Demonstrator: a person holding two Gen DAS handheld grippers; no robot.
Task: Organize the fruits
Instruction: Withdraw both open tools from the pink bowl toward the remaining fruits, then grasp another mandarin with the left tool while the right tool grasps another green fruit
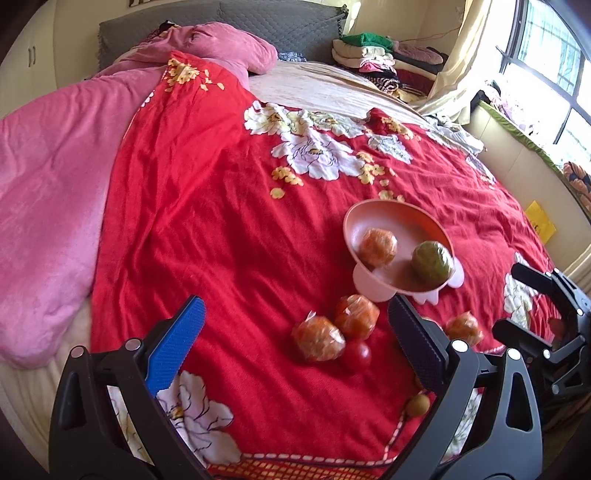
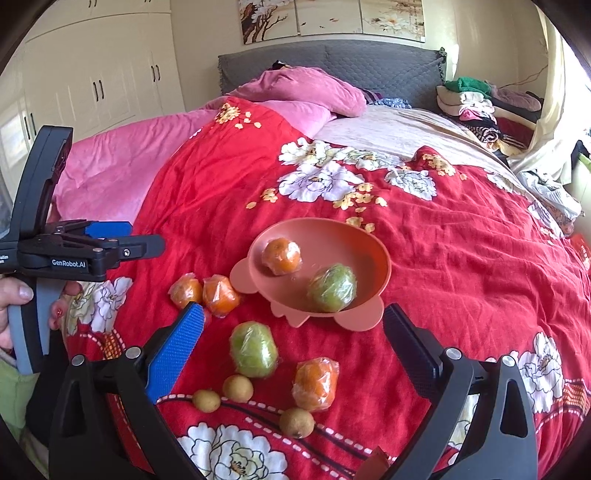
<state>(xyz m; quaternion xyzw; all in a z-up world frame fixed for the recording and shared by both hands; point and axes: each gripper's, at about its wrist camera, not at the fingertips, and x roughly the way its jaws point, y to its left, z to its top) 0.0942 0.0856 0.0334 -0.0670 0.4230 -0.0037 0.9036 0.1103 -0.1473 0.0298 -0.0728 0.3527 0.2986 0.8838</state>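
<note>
bed [image 2: 461, 258], red floral cover | grey headboard [image 2: 332, 62] | white wardrobe [image 2: 99, 81] left | bright window [image 1: 554, 74] right | wall paintings [image 2: 332, 18]

The pink bowl [image 2: 321, 258] sat on the red bedspread [image 2: 461, 258], holding a wrapped orange [image 2: 282, 256] and a green fruit [image 2: 331, 288]. Just nearer than the bowl, the right claw [image 2: 293, 334] gaped empty above another green fruit [image 2: 254, 349].
</note>
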